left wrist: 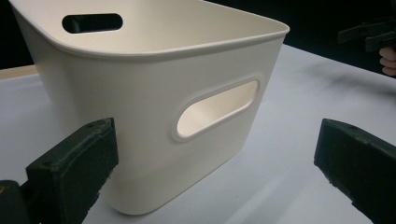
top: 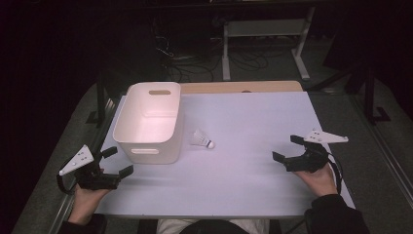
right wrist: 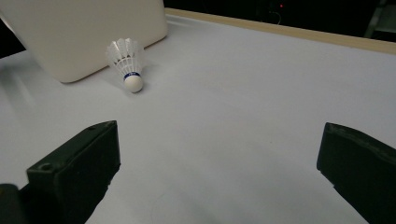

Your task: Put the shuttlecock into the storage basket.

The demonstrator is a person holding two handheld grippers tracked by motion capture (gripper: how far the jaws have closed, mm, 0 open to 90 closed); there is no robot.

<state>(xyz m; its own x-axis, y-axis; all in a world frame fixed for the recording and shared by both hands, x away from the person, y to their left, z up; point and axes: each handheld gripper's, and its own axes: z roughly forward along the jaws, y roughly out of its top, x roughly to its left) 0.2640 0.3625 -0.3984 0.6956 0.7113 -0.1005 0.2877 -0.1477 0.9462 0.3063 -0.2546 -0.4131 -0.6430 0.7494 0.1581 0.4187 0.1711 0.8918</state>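
- Table (top: 253, 170): white top w/ a wooden strip along the far edge, dark room around it.
- White plastic bin (top: 151, 124): stands upright on the table's left-centre, oval handle cutouts in its near and far walls, nothing visible inside.
- Left gripper (top: 117, 161): held in the person's left hand (top: 87, 197) at the table's near-left edge, jaws wide apart and holding nothing; pointed at the bin's near wall (the handle cutout sits between the jaws in the left gripper view), near it but not touching.
- Right gripper (top: 285, 148): in the right hand (top: 319, 180), near-right of the table, jaws spread wide, nothing between them.
- Shuttlecock (top: 201, 140): lies on its side on the table just right of the bin, cork tip toward the right; well apart from the right gripper, ahead and left of its jaws.
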